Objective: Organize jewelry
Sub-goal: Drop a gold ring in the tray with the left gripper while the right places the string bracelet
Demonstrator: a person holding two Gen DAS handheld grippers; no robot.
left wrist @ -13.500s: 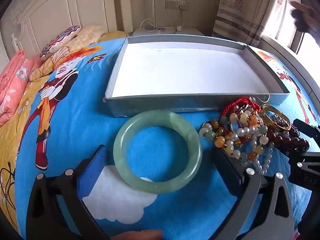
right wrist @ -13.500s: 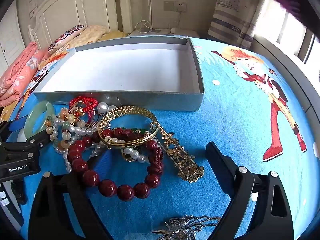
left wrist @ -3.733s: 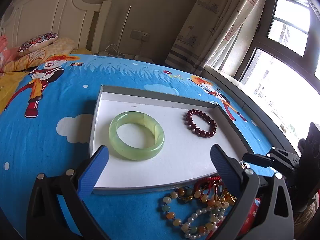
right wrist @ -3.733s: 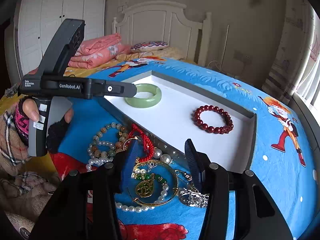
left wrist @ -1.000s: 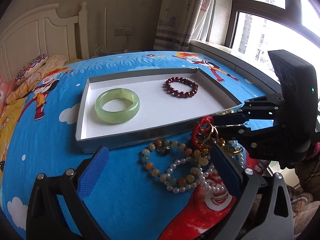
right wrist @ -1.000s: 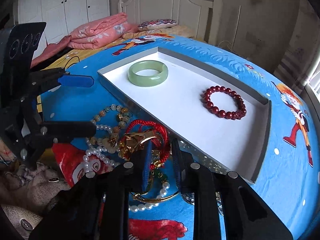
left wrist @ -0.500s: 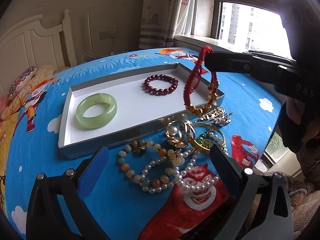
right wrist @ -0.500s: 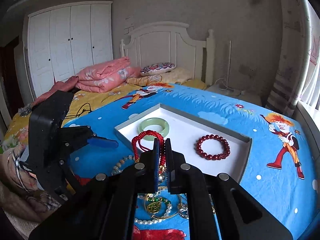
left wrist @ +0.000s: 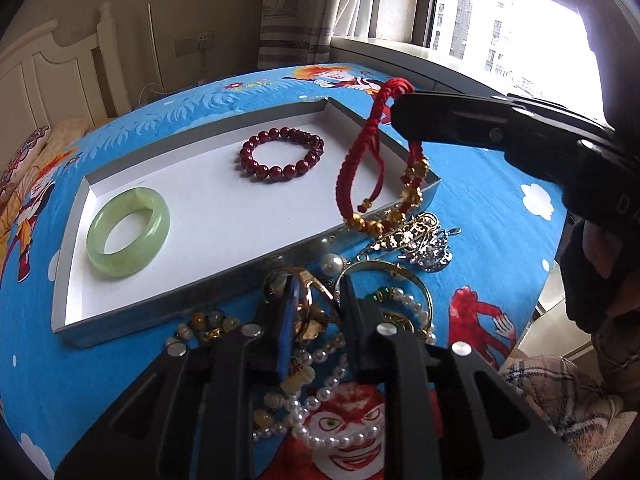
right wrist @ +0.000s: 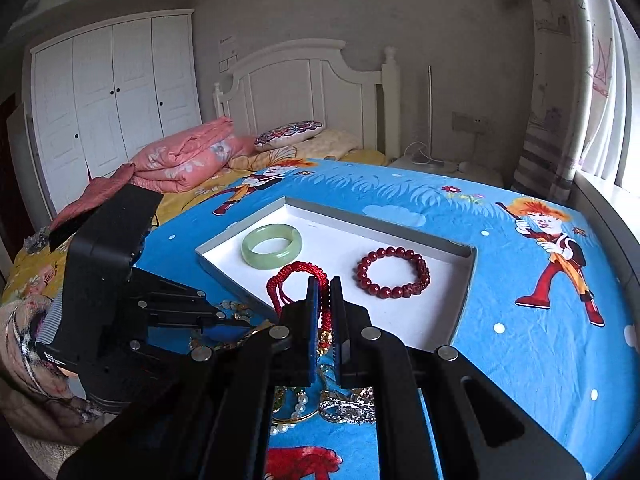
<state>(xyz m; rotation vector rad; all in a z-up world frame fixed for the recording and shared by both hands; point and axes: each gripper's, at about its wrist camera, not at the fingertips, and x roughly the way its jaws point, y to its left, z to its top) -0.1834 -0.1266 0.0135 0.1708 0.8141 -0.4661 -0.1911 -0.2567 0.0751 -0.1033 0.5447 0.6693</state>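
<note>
The grey tray (left wrist: 256, 276) is sitting on the blue bedspread (right wrist: 520, 360) with 2 pieces inside, a jade bangle (left wrist: 128, 236) and dark red bead bracelet (left wrist: 282, 154). The right gripper (right wrist: 324, 286) is pinching the red cord bracelet (left wrist: 380, 160), dangling it over the tray's near corner. The left gripper (left wrist: 318, 286) has just been closing and is clamping a gold ring (left wrist: 306, 308) in the jewelry pile (left wrist: 320, 360) beside the tray.

Black fingers (left wrist: 352, 304), blue pads (left wrist: 289, 320), silver screws.
</note>
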